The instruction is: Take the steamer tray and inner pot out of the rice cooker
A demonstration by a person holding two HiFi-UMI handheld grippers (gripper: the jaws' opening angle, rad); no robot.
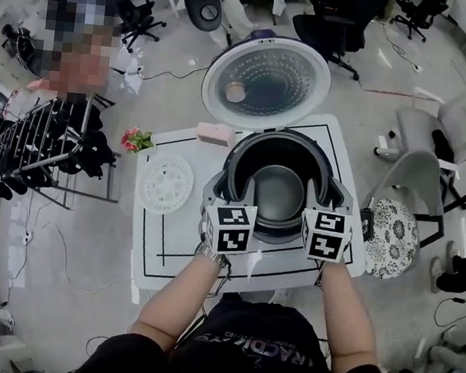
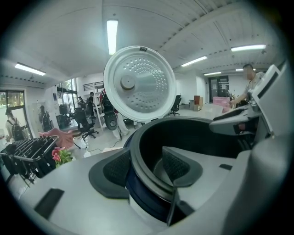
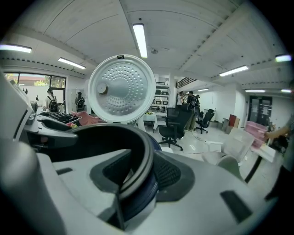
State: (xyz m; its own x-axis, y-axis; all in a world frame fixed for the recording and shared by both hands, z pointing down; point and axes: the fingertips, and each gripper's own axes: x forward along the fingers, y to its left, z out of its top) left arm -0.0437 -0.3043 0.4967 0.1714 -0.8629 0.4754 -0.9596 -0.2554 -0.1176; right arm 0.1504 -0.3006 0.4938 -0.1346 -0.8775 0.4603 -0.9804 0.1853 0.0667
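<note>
Left tongs (image 2: 146, 169) straddle the near rim of the inner pot (image 2: 193, 137), closing, pads not yet pressing. Right tongs (image 3: 138, 176) are clamped on that rim. This pot sits inside the open rice cooker (image 1: 341, 195) on the bench (image 1: 156, 244), with the steamer tray (image 1: 165, 184) lying beside it.

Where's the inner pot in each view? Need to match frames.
Head view: inner pot at centre.
Left gripper view: pot centre-right, rim sweeping through foreground.
Right gripper view: pot left of centre, rim in foreground.
Shared landmark: open lid, above the pot everywhere.
</note>
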